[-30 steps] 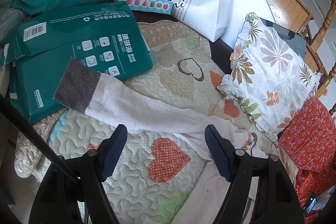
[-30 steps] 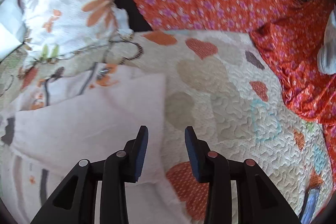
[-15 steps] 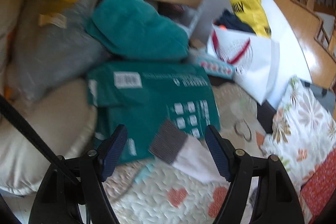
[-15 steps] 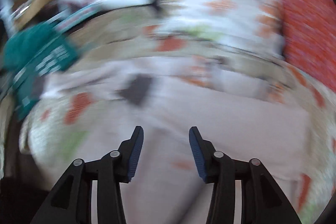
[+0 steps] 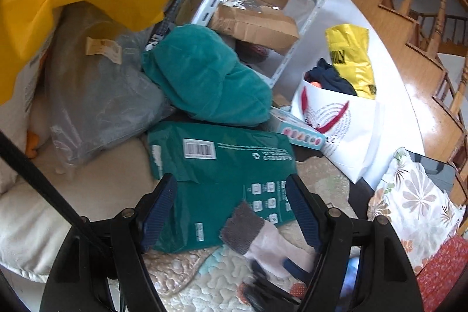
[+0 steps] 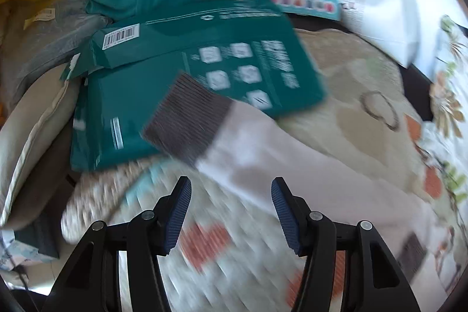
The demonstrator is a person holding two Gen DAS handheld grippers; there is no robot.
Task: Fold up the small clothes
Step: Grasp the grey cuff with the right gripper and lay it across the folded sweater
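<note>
We've got the pale pink garment (image 6: 263,154) sprawled on the quilt (image 6: 345,84), grey cuff (image 6: 187,119) overlapping the green package (image 6: 175,54). Left gripper (image 5: 231,212) spread wide, empty; right gripper (image 6: 231,212) opening, gripping nothing.

Garment (image 6: 263,154): pale pink with a ribbed grey-brown cuff (image 6: 187,119). Package (image 6: 187,60): dark green, white print and barcode. Quilt (image 6: 351,72): cream, orange hearts. Cushion (image 5: 201,75): teal. Pillow (image 5: 415,203): white, leaf print. Bag (image 5: 348,133): white, red handles. Gripper pads (image 6: 178,212): blue, ribbed.
</note>
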